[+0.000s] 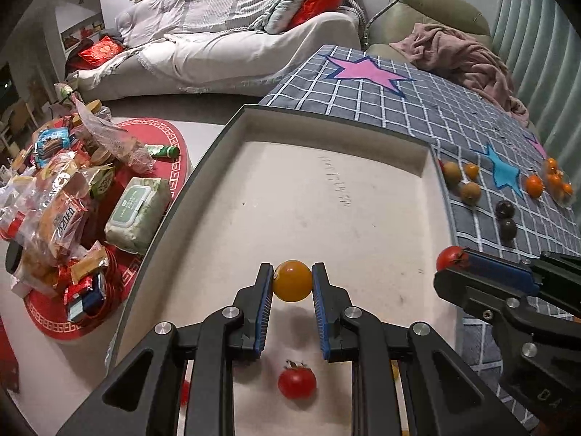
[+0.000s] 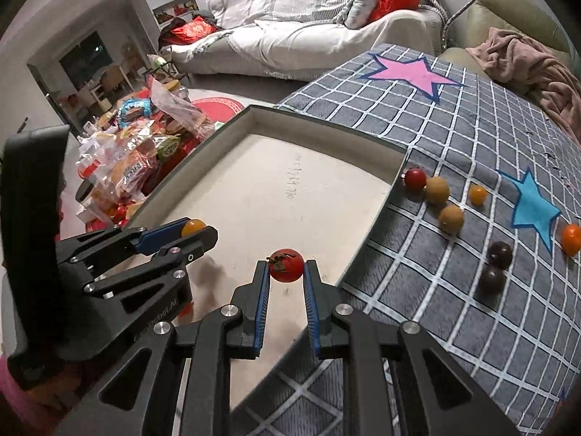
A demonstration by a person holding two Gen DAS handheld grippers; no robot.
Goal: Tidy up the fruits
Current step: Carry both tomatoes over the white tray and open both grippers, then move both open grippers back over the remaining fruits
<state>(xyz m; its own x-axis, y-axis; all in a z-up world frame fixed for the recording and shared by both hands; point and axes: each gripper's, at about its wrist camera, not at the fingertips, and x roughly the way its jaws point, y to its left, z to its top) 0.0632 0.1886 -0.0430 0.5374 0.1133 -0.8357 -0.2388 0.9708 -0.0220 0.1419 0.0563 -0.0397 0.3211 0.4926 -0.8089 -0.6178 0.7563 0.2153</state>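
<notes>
My left gripper (image 1: 292, 279) is shut on a yellow cherry tomato (image 1: 292, 280) and holds it above the white tray (image 1: 337, 127); it also shows in the right wrist view (image 2: 198, 229). My right gripper (image 2: 287, 267) is shut on a red cherry tomato (image 2: 287, 265) above the tray's right part; it also shows in the left wrist view (image 1: 454, 259). Another red tomato (image 1: 297, 383) lies on the tray floor under my left gripper. Loose on the checked cloth (image 2: 454, 138) lie a red tomato (image 2: 415, 178), brownish fruits (image 2: 437, 189), dark fruits (image 2: 500, 254) and orange ones (image 2: 572, 239).
A sofa (image 1: 218, 36) stands behind. A red round mat (image 1: 159, 134) on the floor at left holds snack bags (image 1: 61, 218) and a wipes pack (image 1: 139, 210). A pink blanket (image 2: 526, 58) lies at the cloth's far right edge.
</notes>
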